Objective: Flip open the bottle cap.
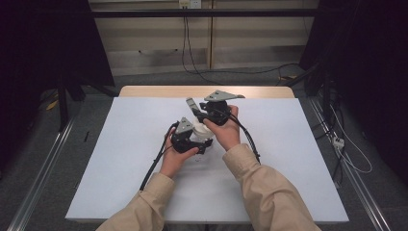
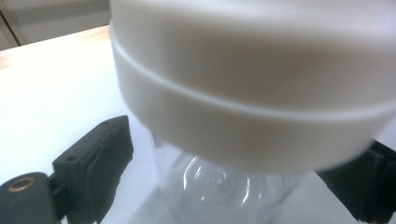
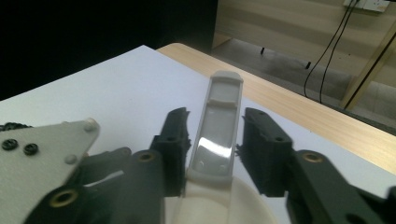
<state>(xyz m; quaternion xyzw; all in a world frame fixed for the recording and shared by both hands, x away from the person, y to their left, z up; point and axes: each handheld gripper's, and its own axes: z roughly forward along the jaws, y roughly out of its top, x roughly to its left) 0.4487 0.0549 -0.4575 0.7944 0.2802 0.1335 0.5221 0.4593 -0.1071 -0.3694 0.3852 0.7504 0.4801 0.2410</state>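
Observation:
A small clear jar (image 2: 219,191) with a wide white lid (image 2: 252,88) stands on the white table sheet (image 1: 120,144). My left gripper (image 1: 192,142) is at its near left. Its jaws straddle the clear body just under the lid (image 1: 199,129), and one pad (image 2: 100,163) shows on the left. A grey-white handle (image 3: 219,126) rises from the lid. My right gripper (image 3: 215,144) is shut on that handle, one black jaw on each side. In the high view the handle (image 1: 191,103) sticks out past the right gripper (image 1: 201,115).
The white sheet covers a wooden table (image 1: 202,91) whose far edge shows bare. Black cables (image 1: 154,163) trail from both grippers toward the person. Metal rails (image 1: 43,168) run along the floor on both sides, and dark curtains flank the table.

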